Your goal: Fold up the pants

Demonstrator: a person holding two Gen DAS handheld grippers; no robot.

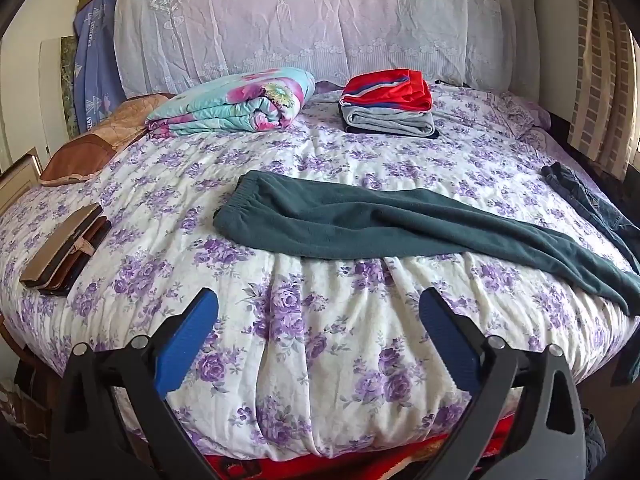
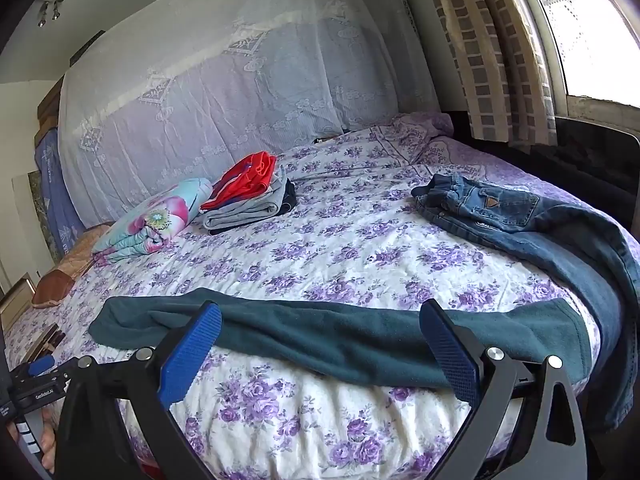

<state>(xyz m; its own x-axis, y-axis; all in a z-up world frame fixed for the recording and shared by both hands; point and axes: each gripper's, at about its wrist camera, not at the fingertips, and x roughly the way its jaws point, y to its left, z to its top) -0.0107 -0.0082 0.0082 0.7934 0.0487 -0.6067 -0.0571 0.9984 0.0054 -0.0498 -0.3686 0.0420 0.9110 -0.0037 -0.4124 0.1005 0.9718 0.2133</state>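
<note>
Teal fleece pants (image 1: 360,220) lie flat on the bed (image 1: 320,360), stretched crosswise over its flowered purple-and-white cover. I use these pants as the reference for all positions below.

My left hand-held gripper (image 1: 318,320) hovers over the near edge of the bed, on my side of the pants and apart from them. Its blue-padded jaws stand wide apart with only bedcover between them. The elastic waistband end of the pants lies beyond and slightly left of this gripper's left jaw; the legs run off to the right.

My right hand-held gripper (image 2: 320,334) is likewise spread wide and grips nothing. In its wrist view the leg section of the pants (image 2: 340,336) crosses behind both fingertips; I cannot tell whether the tips touch the fabric. The cuff end lies just right of the right jaw, at the bed edge.

Blue jeans (image 2: 520,216) lie right of the pants, draped over the bed corner and reaching down beside the cuff end. A stack of folded clothes (image 1: 388,104) with a red item on top sits well beyond the pants, toward the headboard. A folded floral quilt (image 1: 232,104) lies left of that stack. A wallet and phone (image 1: 64,252) lie left of the waistband, well apart.
</note>
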